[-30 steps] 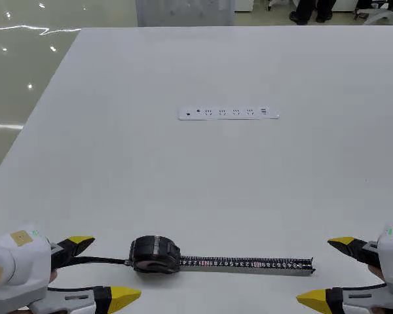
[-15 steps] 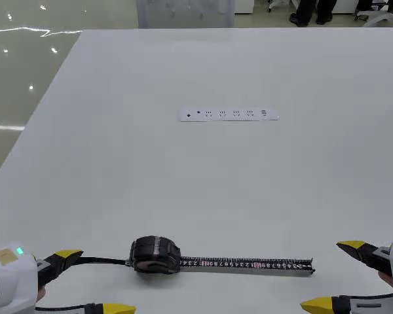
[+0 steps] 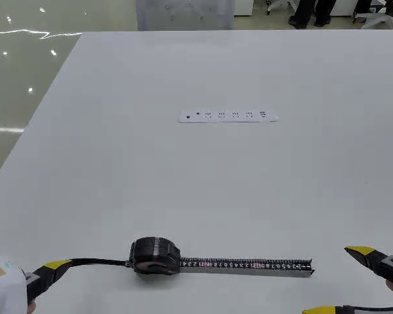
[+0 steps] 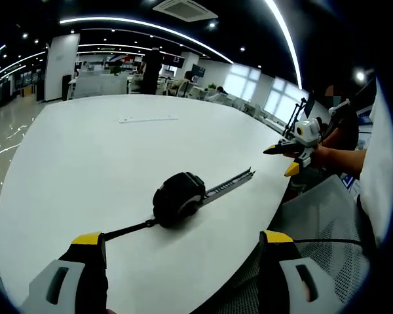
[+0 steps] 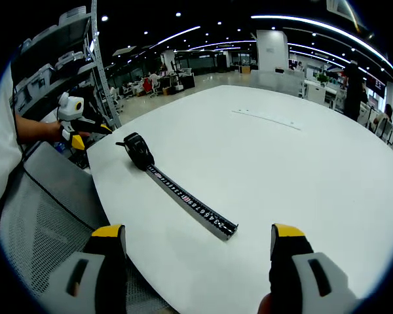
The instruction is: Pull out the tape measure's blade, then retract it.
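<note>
Though cropped in head view, the left hand-held gripper (image 4: 181,239) gapes wide.

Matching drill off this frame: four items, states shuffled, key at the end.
Items
1. tape measure case
2. blade
3. power strip
4. right gripper

States
A. white, lying flat at mid-table, far from both grippers
B. fingers open, holding nothing, near the blade's free end
C. pulled out, lying flat on the table
D. black, rounded, near the table's front edge

Pairs: 1-D, 2-C, 3-A, 4-B
</note>
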A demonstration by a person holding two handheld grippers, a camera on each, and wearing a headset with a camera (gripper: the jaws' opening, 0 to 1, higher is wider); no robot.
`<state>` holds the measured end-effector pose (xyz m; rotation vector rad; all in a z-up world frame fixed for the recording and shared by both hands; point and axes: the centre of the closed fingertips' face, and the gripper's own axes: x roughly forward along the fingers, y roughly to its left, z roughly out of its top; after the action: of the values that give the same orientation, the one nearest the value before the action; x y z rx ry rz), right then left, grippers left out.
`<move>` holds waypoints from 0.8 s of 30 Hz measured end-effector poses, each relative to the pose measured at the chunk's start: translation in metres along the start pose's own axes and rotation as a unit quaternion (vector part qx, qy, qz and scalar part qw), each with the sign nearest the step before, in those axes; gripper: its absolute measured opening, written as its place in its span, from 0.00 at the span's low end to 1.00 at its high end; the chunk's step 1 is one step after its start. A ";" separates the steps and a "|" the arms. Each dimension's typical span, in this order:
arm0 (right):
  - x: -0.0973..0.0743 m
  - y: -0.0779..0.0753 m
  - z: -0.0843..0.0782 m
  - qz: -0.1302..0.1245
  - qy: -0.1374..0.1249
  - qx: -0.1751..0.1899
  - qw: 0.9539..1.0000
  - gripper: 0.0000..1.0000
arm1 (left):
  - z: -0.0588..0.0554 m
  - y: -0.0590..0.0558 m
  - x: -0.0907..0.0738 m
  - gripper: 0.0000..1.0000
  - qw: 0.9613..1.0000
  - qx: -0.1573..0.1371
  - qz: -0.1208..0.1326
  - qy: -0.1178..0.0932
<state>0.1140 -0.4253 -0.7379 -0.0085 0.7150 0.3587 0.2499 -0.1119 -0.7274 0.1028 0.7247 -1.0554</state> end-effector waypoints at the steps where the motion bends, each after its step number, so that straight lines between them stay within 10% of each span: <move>1: 0.000 -0.001 -0.002 -0.003 0.001 -0.001 1.000 0.93 | -0.001 0.000 0.000 0.94 1.000 0.000 0.000 0.000; 24: -0.001 0.004 -0.007 0.000 0.000 0.012 1.000 0.93 | -0.004 0.001 0.000 0.94 1.000 -0.008 0.016 -0.005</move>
<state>0.1071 -0.4228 -0.7418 0.0147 0.7187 0.3506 0.2483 -0.1098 -0.7310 0.0945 0.7198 -1.0184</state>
